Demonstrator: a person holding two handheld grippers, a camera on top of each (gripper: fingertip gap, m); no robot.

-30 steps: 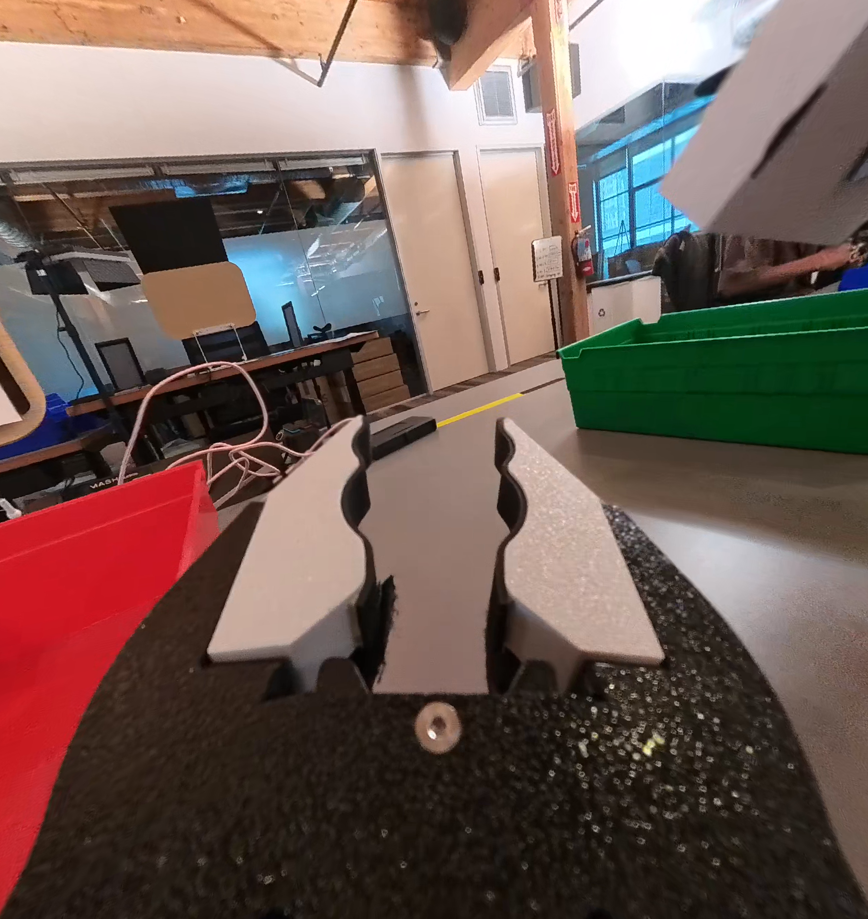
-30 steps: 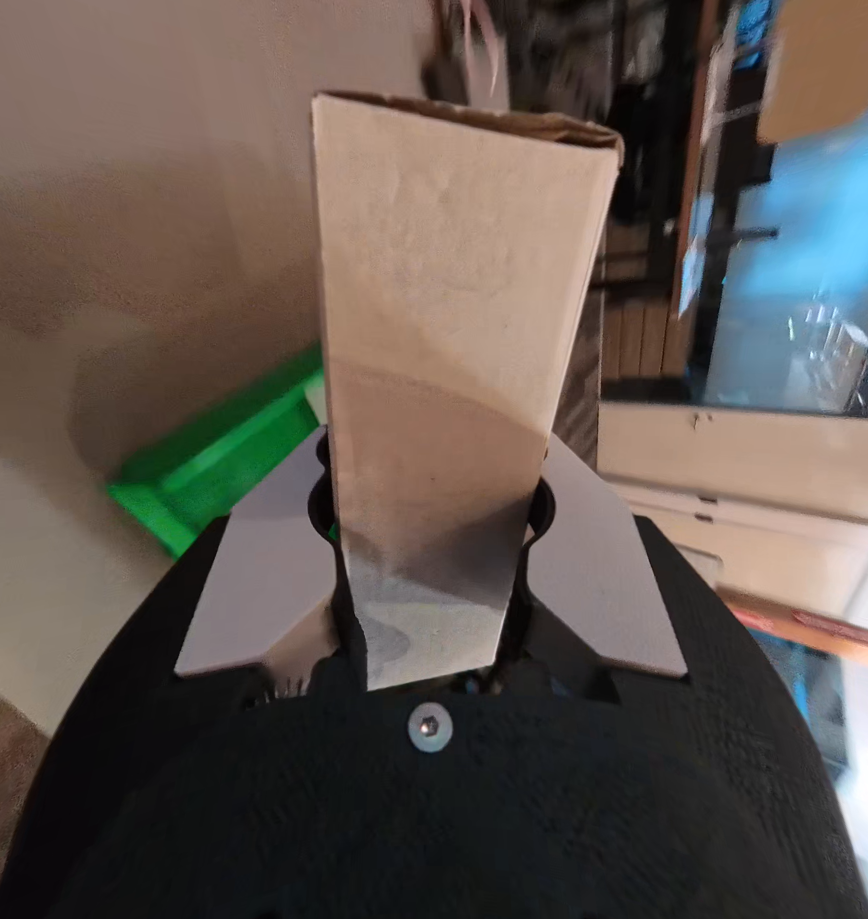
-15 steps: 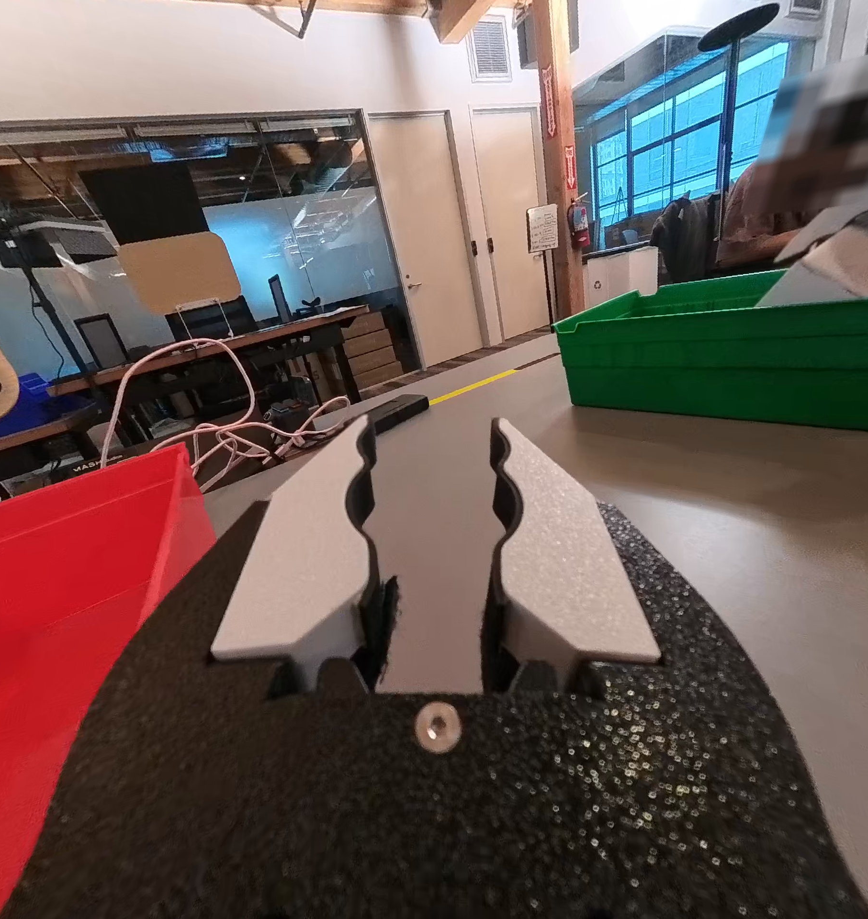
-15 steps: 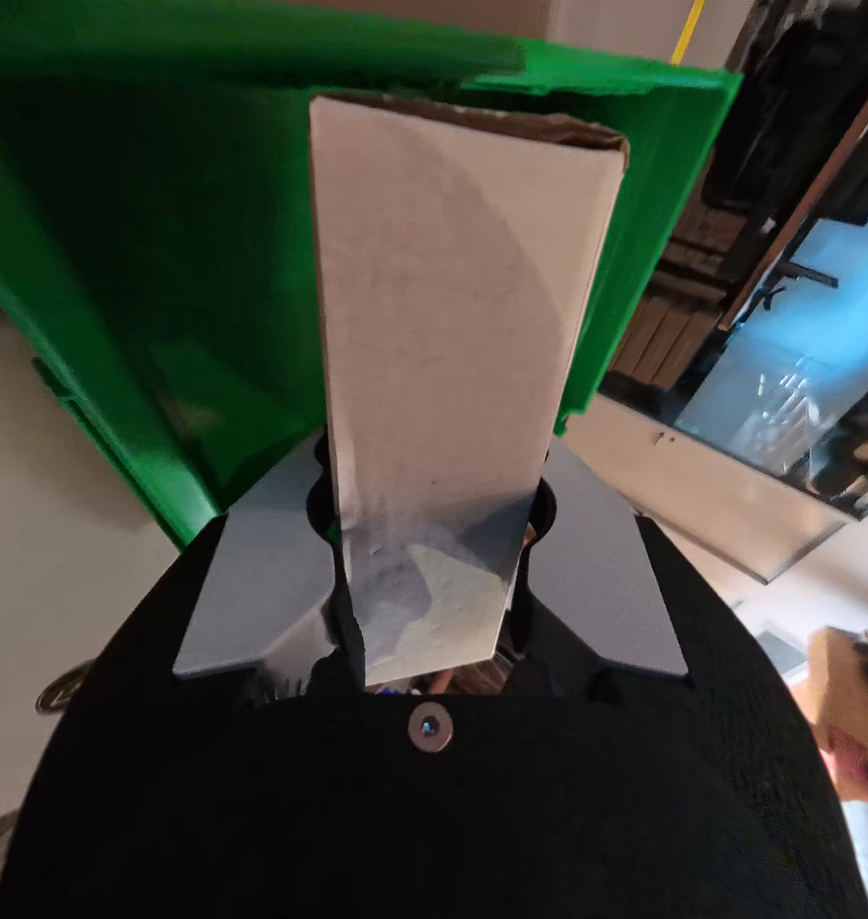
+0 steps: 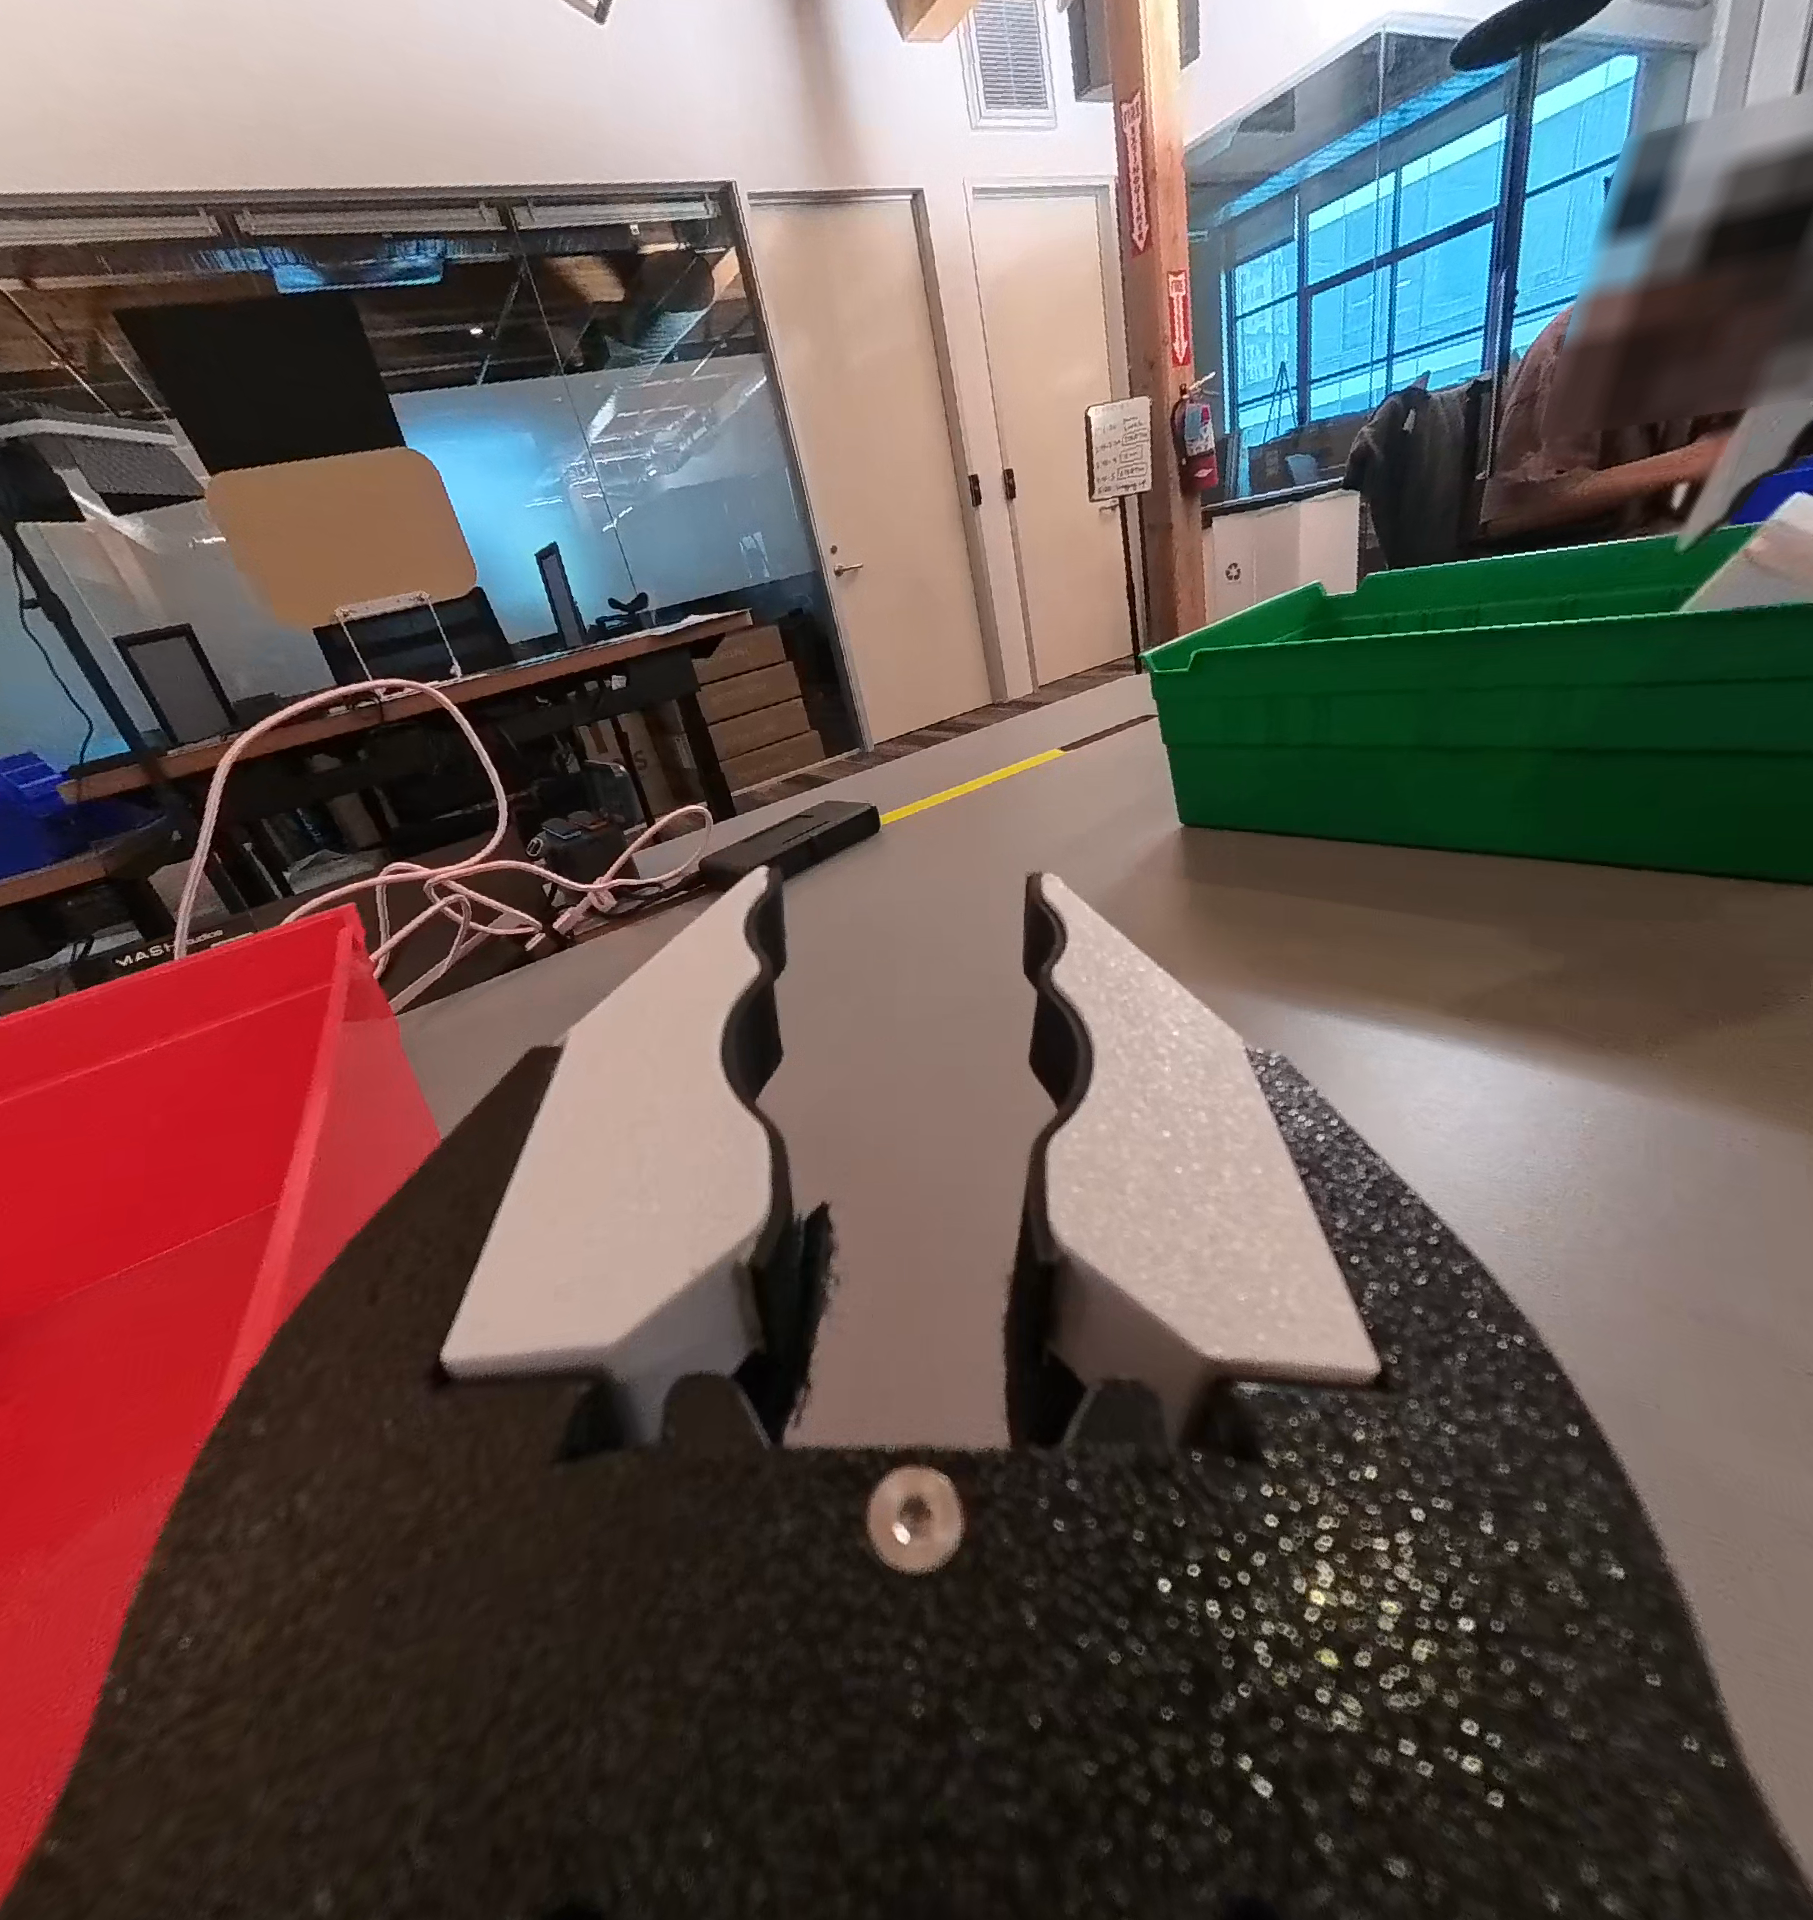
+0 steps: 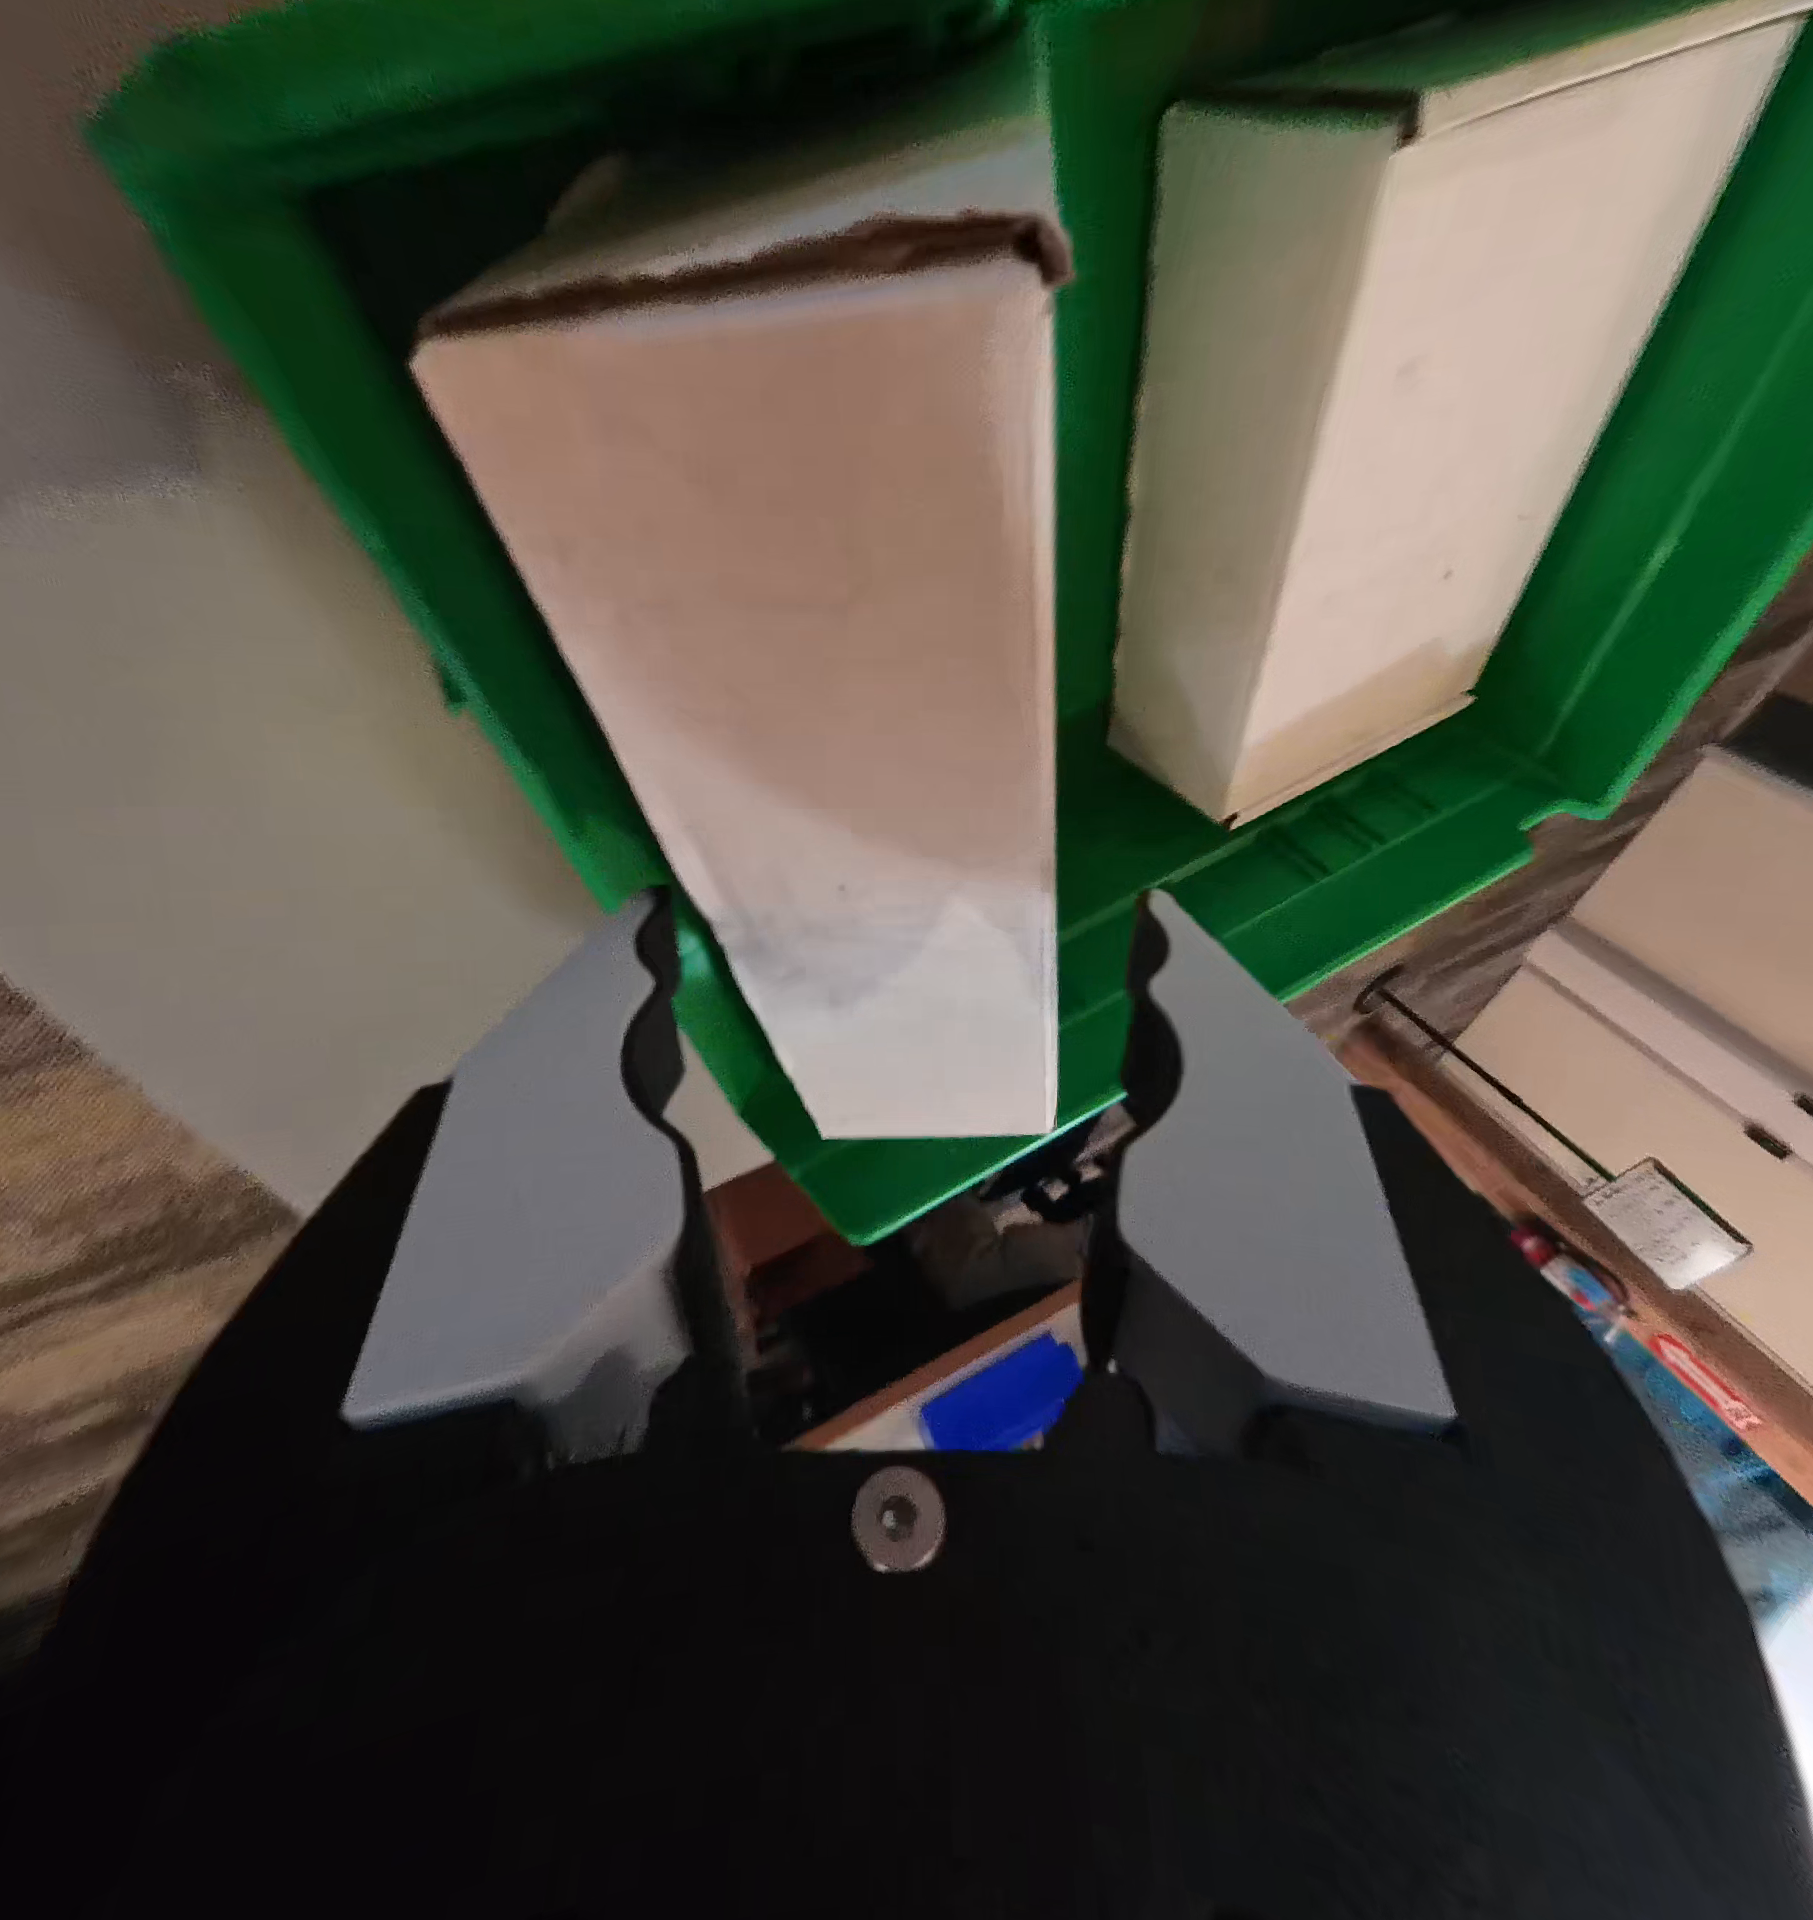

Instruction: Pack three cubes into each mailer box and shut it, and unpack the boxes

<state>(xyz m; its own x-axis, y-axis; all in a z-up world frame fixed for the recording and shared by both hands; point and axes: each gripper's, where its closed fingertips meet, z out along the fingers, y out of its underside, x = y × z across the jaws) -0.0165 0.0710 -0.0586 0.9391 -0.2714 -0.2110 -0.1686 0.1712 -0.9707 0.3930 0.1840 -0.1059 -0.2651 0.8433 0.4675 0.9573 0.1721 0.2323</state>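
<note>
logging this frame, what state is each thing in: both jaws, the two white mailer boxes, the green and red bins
Left gripper: jaws apart, nothing between them.
Right gripper: jaws open, clear of the box on both sides.
White cardboard mailer box below the right gripper: shut, released, tilted in the green bin.
Second white cardboard mailer box: shut, lying in the bin's other compartment.
Green plastic bin: open-topped, holding both boxes.
Red plastic bin: open-topped, contents hidden.

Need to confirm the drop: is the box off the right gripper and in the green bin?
Yes: the right gripper is open, green showing beside both pads, and the box lies in the green bin.

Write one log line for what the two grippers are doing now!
left gripper: open, empty | right gripper: open, clear of white cardboard mailer box | green plastic bin: two boxes
</note>
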